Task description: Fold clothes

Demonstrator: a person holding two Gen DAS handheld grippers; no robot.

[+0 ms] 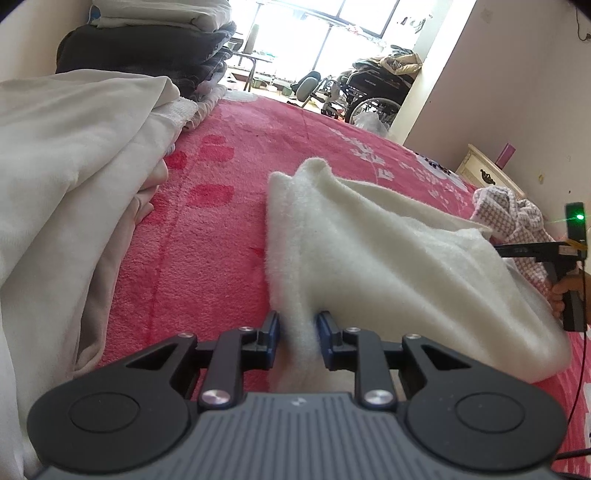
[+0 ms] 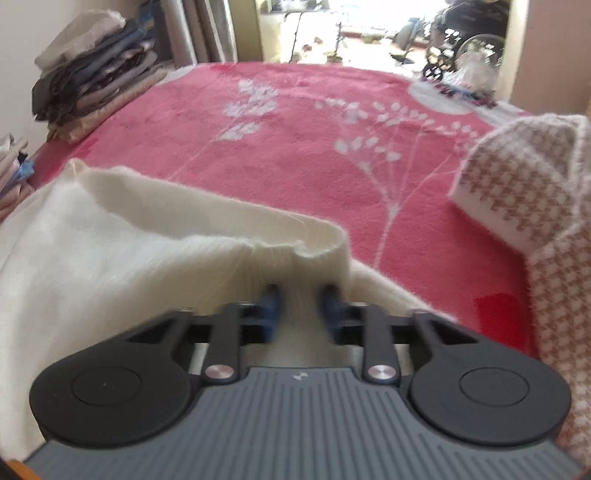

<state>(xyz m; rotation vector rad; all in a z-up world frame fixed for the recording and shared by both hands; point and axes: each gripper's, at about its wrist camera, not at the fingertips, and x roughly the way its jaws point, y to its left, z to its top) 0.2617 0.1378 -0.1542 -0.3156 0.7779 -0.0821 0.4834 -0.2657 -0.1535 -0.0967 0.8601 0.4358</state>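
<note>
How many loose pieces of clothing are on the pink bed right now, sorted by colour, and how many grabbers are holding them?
Cream fuzzy garment: 1, pinched by both the left gripper and the right gripper.
Pink-and-white checked garment: 1, lying loose on the blanket.
Grippers: 2.
Total: 2 loose garments, 2 grippers. Folded stacks at the back not counted.

Domestic bedroom. Bed spread with pink floral blanket [image 2: 295, 122]. Folded clothes stacked [image 2: 92, 77] along wall side, pale bedding heaped [image 1: 74, 166] nearby. Cream bedside cabinet [image 1: 484, 170] against plain wall. Doorway open to sunlit room with large window [image 1: 332, 29], wheelchair [image 1: 369, 92] parked, household clutter around it.
</note>
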